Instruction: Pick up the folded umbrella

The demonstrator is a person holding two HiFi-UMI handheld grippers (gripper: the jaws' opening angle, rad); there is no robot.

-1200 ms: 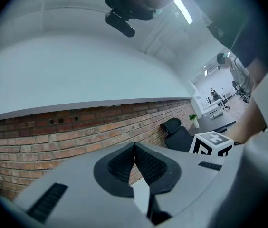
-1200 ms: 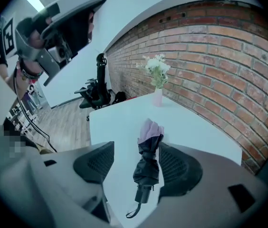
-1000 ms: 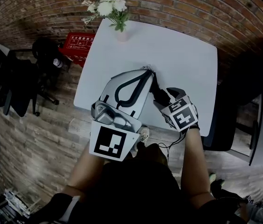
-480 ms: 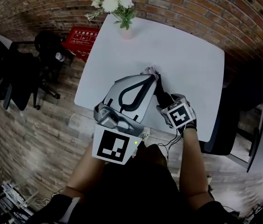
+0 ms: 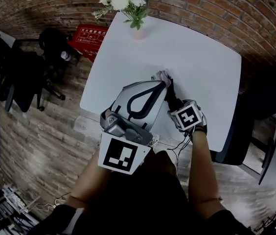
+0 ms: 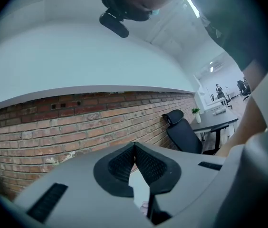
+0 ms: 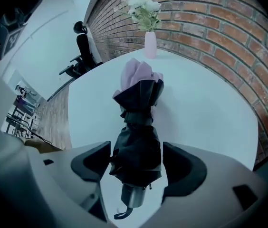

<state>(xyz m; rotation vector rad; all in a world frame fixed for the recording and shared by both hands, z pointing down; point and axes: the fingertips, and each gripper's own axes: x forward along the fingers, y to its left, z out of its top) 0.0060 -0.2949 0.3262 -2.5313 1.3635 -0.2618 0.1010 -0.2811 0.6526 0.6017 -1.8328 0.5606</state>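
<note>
The folded umbrella (image 7: 138,141), black with a pink lining at its far end, lies on the white table (image 5: 196,62). In the head view its dark body (image 5: 170,91) runs from the pink tip toward my right gripper (image 5: 173,102). That gripper points steeply down over the handle end. In the right gripper view my right gripper (image 7: 136,167) stands open with the umbrella between its pads, a gap showing on the right side. My left gripper (image 5: 162,83) is held level beside the umbrella; in the left gripper view its jaws (image 6: 135,148) meet at the tips with nothing in them.
A vase of white flowers (image 5: 137,31) stands at the table's far edge by the brick wall. A red crate (image 5: 90,38) and black office chairs (image 5: 20,77) are on the wooden floor to the left. Another dark chair (image 5: 236,131) is at the table's right.
My right gripper has sunk toward the table over the umbrella's handle end. The left gripper has hardly shifted.
</note>
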